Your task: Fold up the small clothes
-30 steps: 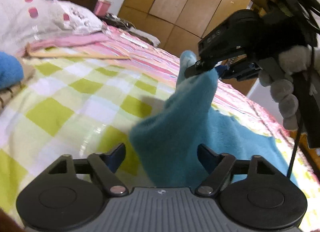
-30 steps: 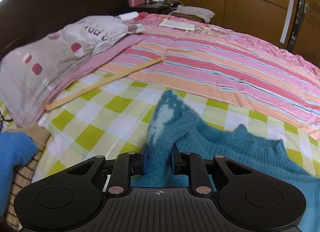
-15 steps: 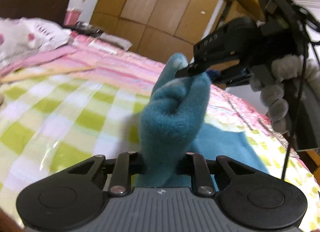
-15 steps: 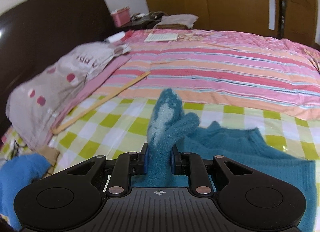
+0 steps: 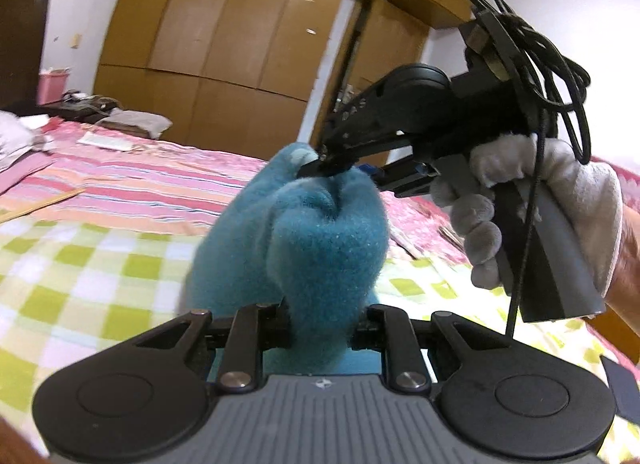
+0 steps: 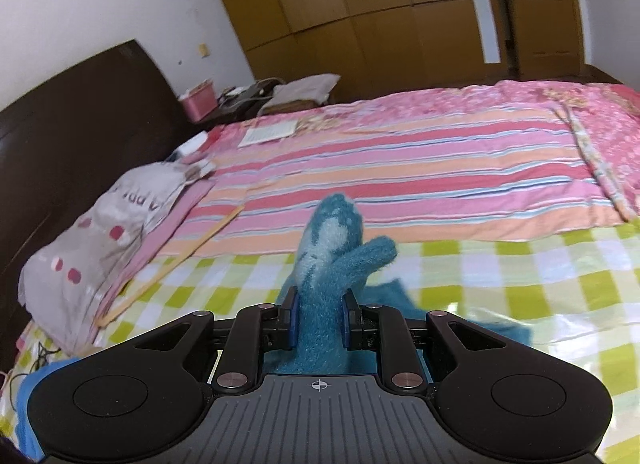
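Note:
A small fluffy teal sweater is lifted above the bed by both grippers. My left gripper is shut on a thick bunch of its fabric close to the camera. The right gripper, held by a gloved hand, pinches the sweater's top from the right. In the right wrist view my right gripper is shut on a bunched part of the teal sweater that sticks up, with a pale patch on it. The rest of the garment trails down to the checked sheet.
The bed has a green-and-white checked sheet and a pink striped cover. A grey spotted pillow and a wooden stick lie at the left. A dark headboard, a bedside table with a pink box and wooden wardrobes stand beyond.
My left gripper went from open around the teal fabric to shut on it. Both grippers then rose with the sweater, which now hangs higher off the bed.

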### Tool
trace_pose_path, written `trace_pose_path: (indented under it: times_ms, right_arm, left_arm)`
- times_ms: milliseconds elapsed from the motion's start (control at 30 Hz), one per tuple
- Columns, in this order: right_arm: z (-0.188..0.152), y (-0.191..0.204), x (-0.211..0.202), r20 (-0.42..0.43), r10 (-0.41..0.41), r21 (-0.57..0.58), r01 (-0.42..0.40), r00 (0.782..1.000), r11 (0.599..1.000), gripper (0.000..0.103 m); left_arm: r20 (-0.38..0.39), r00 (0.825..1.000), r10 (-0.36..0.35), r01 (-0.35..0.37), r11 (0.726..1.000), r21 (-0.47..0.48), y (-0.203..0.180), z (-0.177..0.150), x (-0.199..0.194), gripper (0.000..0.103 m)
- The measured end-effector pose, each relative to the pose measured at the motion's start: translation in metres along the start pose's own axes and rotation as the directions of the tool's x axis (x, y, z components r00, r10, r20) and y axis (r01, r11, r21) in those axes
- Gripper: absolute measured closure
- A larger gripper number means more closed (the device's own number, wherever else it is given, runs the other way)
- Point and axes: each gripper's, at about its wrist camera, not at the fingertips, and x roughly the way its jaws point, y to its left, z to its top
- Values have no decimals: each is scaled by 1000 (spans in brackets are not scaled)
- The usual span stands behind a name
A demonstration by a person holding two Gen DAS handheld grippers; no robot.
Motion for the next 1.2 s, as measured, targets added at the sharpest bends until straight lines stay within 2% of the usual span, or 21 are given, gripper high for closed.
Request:
trace_pose_path:
  times_ms: [167,367,567,667,767,933,1033,1200]
  right_arm:
    - [-13,-48,-7,3,-19,50,19,1000,999,84]
    - [-47,-117,2,-23,-44,168,47,999,985,84]
    - [-81,-160,14,-54,-59,230,70,997,971,84]
    - [-93,-172,20,-57,-52,257,65,997,964,83]
    - [-100,-179,18,-43,-37,284,48,998,958,77]
    - [-105,-177,-7,-9,-64,274,64,998,960,76]
    - [-115,-167,-33,29,-61,246,52,998,968,71]
    - [-135,-151,-55,15,56,242,-58,998,969,67]
  left_arm:
    - [-27,1000,7,-5,996,94,-38,-17,22,77]
    - [-81,996,22,-5,979,203,-74,-45,50,77]
    - [-115,992,59,-19,948,318,-100,-73,71,76]
    - [-124,989,75,-24,929,370,-110,-84,77,75]
    - [-115,989,91,-32,900,434,-118,-93,79,74]
    - [-100,990,98,-35,862,505,-125,-102,77,72]
    - [-103,991,90,-25,859,511,-132,-107,67,70]
    - [-112,992,50,13,863,506,-127,-105,49,68]
